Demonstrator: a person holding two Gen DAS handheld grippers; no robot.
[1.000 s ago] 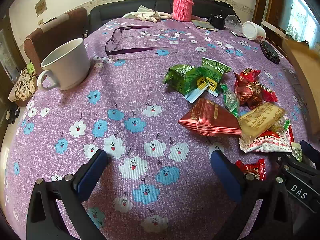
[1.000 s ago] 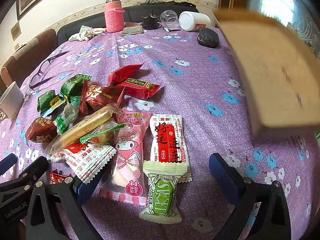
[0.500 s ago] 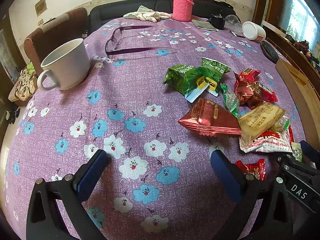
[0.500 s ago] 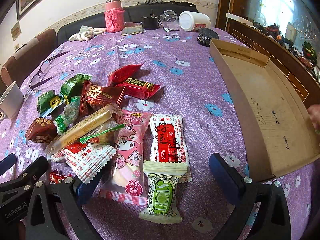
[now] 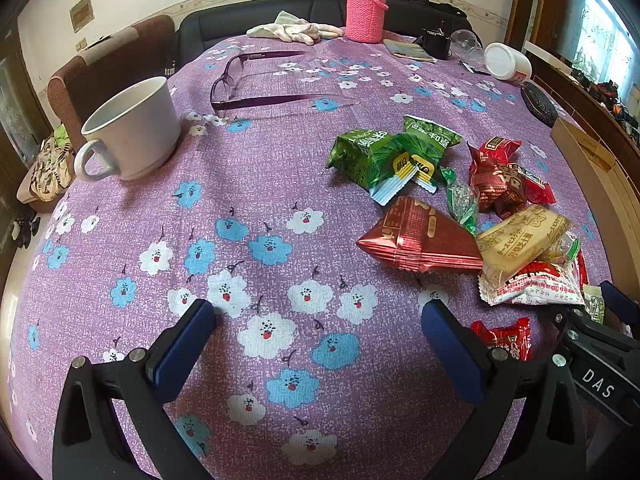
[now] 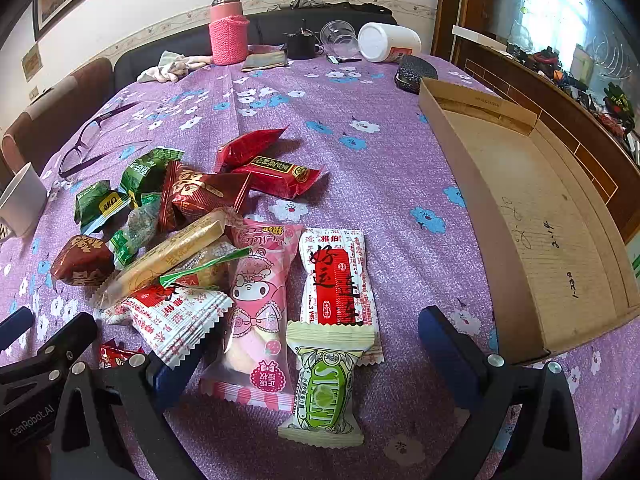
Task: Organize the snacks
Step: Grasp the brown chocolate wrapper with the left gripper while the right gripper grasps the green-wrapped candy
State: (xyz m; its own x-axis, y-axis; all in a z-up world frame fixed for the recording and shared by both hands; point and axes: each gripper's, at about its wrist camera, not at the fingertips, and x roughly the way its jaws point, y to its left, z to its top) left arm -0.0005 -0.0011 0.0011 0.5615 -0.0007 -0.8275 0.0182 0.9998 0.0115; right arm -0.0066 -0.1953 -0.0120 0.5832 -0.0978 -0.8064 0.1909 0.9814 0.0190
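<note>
Several wrapped snacks lie in a loose pile on the purple flowered tablecloth. In the right wrist view I see a pink packet (image 6: 256,304), a red-and-white packet (image 6: 336,276), a green-and-cream packet (image 6: 326,384) and a dark red packet (image 6: 200,196). A shallow cardboard box (image 6: 540,216) rests on the table to their right, with nothing in it. My right gripper (image 6: 304,356) stands open over the near packets. In the left wrist view a red foil packet (image 5: 416,236) and green packets (image 5: 384,152) lie right of my left gripper (image 5: 316,336), which is open over bare cloth.
A white mug (image 5: 132,128) and purple glasses (image 5: 256,80) sit at the left. At the table's far end stand a pink-sleeved flask (image 5: 365,8), a white cloth (image 5: 296,30), a toppled white jar (image 6: 390,42), a clear cup (image 6: 340,34) and a dark case (image 6: 414,72).
The cardboard box came down from the air at the right and now rests flat on the table. A hand seen at its edge half a second ago is gone. Neither gripper has moved.
</note>
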